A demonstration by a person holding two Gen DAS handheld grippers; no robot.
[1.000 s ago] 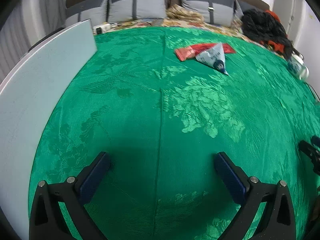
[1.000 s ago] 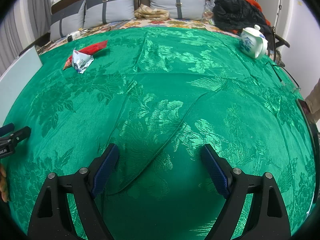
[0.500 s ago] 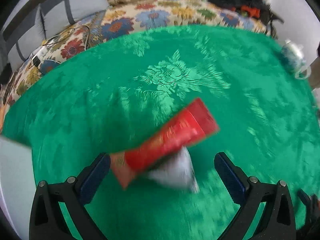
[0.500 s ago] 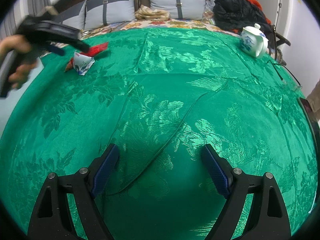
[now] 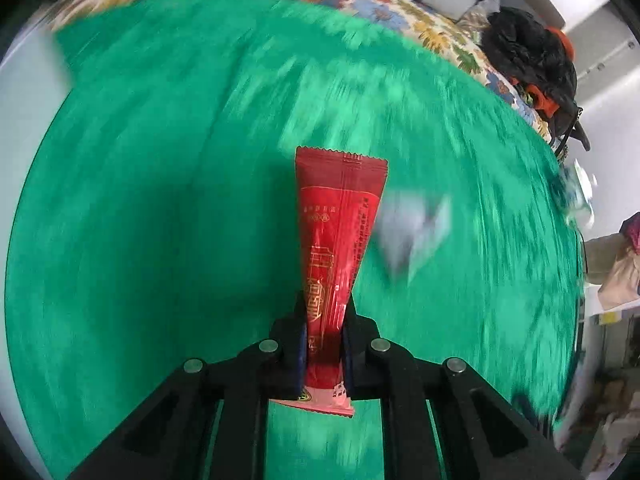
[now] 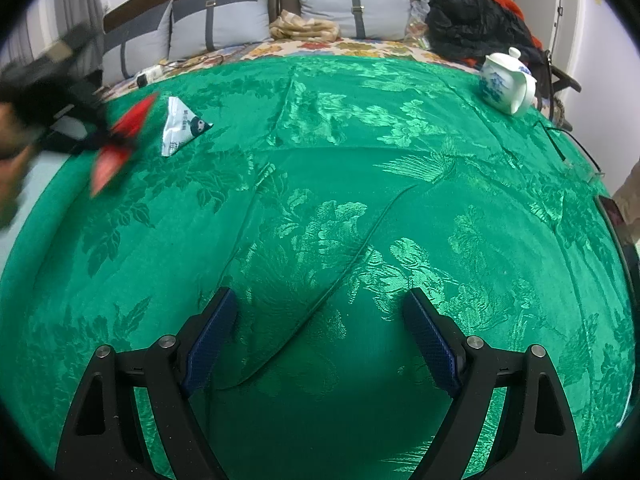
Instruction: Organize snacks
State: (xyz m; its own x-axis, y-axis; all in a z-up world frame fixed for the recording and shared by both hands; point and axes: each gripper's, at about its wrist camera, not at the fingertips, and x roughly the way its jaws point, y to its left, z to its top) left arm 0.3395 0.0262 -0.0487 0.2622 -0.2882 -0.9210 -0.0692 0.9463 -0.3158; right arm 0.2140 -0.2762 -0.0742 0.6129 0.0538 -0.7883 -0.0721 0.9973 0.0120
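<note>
Pillows [image 6: 224, 26] and teapot [image 6: 505, 80] border green brocade cloth [image 6: 360, 184]

No text could be read: the red snack packet [image 5: 340, 248] bore gold print too small to make out, and the white triangular packet [image 6: 180, 128] likewise.

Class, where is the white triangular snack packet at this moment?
In the right wrist view, the white triangular snack packet lies on the green tablecloth at far left, just right of the red snack packet gripped by the left gripper.
</note>
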